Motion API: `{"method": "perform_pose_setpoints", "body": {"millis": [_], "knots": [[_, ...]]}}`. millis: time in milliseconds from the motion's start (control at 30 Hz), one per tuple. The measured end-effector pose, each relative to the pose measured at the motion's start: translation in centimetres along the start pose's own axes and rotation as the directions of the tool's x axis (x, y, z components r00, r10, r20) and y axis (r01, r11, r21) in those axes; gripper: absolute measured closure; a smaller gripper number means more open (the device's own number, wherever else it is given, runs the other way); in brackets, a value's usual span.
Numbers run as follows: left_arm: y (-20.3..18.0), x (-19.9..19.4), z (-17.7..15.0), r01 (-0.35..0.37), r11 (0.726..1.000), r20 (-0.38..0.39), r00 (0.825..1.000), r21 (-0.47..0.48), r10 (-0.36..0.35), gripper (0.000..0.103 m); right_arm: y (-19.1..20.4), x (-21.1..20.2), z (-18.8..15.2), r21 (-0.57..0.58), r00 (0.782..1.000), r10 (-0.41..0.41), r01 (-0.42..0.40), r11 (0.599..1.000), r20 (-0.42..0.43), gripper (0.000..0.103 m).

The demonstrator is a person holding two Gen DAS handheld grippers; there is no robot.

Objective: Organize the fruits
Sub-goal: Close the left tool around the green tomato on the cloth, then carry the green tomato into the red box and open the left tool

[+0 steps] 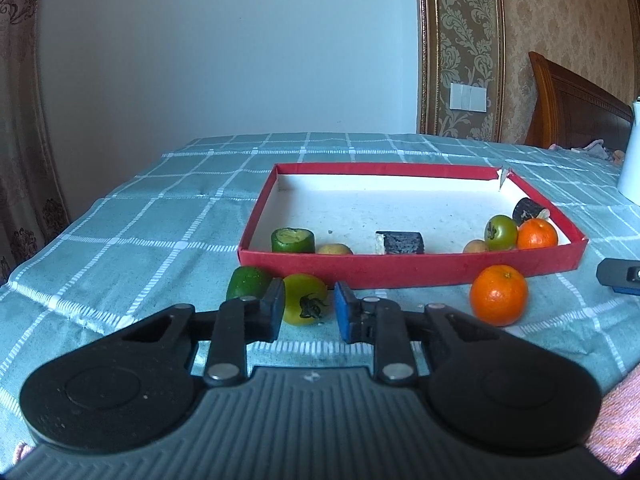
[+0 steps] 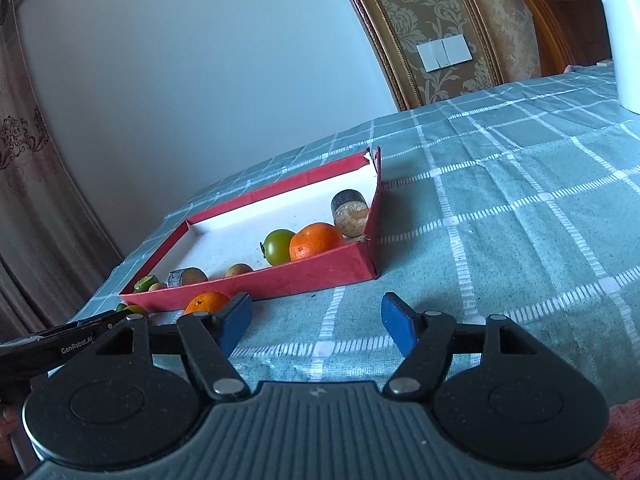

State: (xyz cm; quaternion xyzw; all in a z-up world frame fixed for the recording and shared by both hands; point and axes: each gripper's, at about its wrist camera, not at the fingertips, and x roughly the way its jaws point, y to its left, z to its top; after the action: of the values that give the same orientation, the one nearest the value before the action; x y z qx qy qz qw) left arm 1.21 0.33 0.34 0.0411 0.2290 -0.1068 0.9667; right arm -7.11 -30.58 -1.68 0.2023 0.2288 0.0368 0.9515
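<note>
Beside the table's near edge, pinches a green tomato (image 1: 305,305) in the left tool (image 1: 309,300), just outside the red box (image 1: 400,270); holds the right tool (image 2: 316,309) spread, empty. Looks partly done: several fruits boxed; orange (image 1: 498,294) and green chunk (image 1: 246,286) left outside.

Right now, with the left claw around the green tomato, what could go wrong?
The green tomato sits only at the left claw's tips, so it may slip on lifting. The red box's near wall stands just behind; a low carry could shove it. The green chunk beside the left finger might get knocked and roll.
</note>
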Motion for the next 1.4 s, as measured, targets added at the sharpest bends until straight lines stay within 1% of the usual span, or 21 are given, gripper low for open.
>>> {"method": "perform_pose_setpoints", "body": {"millis": [200, 267, 333, 400, 467, 700, 767, 833, 933, 1167, 1267, 1400], "knots": [[0.4, 0.3, 0.0, -0.012, 1.0, -0.009, 1.0, -0.005, 0.012, 0.078, -0.2, 0.1, 0.0, 0.012, 1.0, 0.016, -0.016, 1.0, -0.005, 0.032], [0.3, 0.3, 0.0, -0.015, 1.0, -0.011, 1.0, 0.003, 0.015, 0.076, -0.2, 0.1, 0.0, 0.015, 1.0, 0.018, -0.018, 1.0, -0.005, 0.032], [0.1, 0.5, 0.1, -0.017, 1.0, -0.018, 1.0, 0.017, 0.018, 0.071, -0.2, 0.1, 0.0, 0.016, 1.0, 0.019, -0.019, 1.0, -0.005, 0.032], [-0.2, 0.7, 0.1, -0.019, 0.999, -0.024, 1.0, 0.031, 0.02, 0.07, -0.3, 0.1, 0.1, 0.018, 1.0, 0.02, -0.02, 1.0, -0.005, 0.032], [-0.3, 0.8, 0.2, -0.018, 0.999, -0.032, 0.999, 0.037, 0.019, 0.065, -0.3, 0.1, 0.1, 0.019, 1.0, 0.019, -0.019, 1.0, -0.004, 0.032], [0.1, 1.2, 0.4, -0.002, 1.0, -0.046, 0.999, 0.024, 0.003, 0.062, -0.3, 0.1, 0.1, 0.023, 1.0, 0.016, -0.015, 1.0, -0.003, 0.032], [0.1, 1.2, 0.4, -0.005, 1.0, -0.044, 0.999, 0.022, 0.006, 0.063, -0.4, 0.1, 0.1, 0.026, 1.0, 0.014, -0.014, 1.0, -0.002, 0.032], [0.3, 1.1, 0.4, -0.009, 1.0, -0.041, 0.999, 0.011, 0.009, 0.066, -0.4, 0.1, 0.1, 0.03, 1.0, 0.013, -0.012, 0.999, -0.002, 0.032], [0.4, 0.9, 0.1, -0.012, 1.0, -0.037, 0.999, 0.003, 0.012, 0.068, -0.4, 0.1, 0.1, 0.035, 1.0, 0.01, -0.01, 0.999, 0.0, 0.032], [-0.3, 0.2, -0.2, -0.021, 0.999, -0.016, 1.0, 0.041, 0.022, 0.077, -0.5, 0.1, 0.1, 0.042, 1.0, 0.008, -0.008, 0.999, 0.002, 0.032], [-0.3, 0.2, -0.2, -0.025, 0.999, -0.019, 1.0, 0.039, 0.026, 0.077, -0.6, 0.1, 0.1, 0.044, 1.0, 0.007, -0.007, 0.999, 0.003, 0.032], [-0.2, 0.7, -0.1, -0.049, 0.998, -0.039, 0.998, 0.037, 0.05, 0.076, -0.6, 0.1, 0.1, 0.045, 1.0, 0.004, -0.004, 0.999, 0.006, 0.031]]}}
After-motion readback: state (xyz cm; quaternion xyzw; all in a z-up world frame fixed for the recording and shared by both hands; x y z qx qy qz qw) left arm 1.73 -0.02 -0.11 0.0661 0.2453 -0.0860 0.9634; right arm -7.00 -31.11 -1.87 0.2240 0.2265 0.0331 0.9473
